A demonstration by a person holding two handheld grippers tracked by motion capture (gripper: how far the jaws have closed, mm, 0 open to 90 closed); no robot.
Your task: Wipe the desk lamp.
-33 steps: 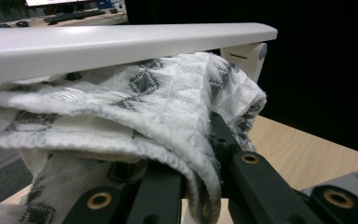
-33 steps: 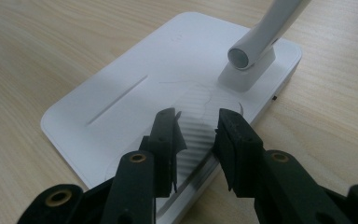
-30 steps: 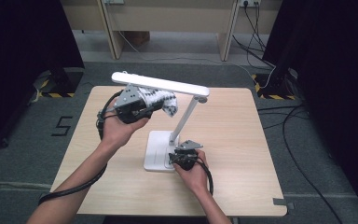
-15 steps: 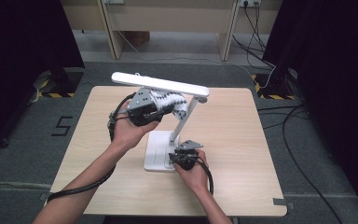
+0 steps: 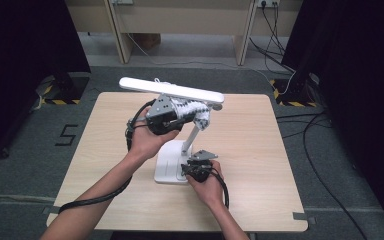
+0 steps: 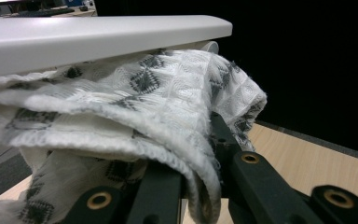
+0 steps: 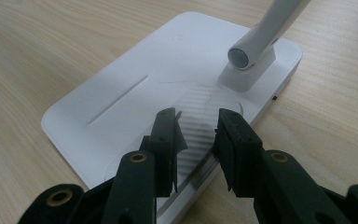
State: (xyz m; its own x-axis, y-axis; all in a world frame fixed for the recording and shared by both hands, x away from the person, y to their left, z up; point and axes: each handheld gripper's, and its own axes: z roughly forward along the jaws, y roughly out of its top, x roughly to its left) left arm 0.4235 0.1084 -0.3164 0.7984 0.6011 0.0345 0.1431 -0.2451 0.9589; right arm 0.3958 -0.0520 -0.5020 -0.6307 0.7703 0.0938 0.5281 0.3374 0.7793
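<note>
Even overhead light, dark surroundings (near claw parts slightly blurred).

Draped over the left gripper's [image 6: 200, 186] jaws, the patterned cloth [image 6: 135, 112] hides their tips — and runs off the frame's left edge; the lamp head [image 6: 98, 39] above is cropped there too.

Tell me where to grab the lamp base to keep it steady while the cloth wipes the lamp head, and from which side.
Press on the flat near edge of the lamp base, coming from the person's side, where the right gripper already sits. The slanted stem rises from the far corner, so the near part is bare and flat. The left gripper holds the cloth under the lamp head.
</note>
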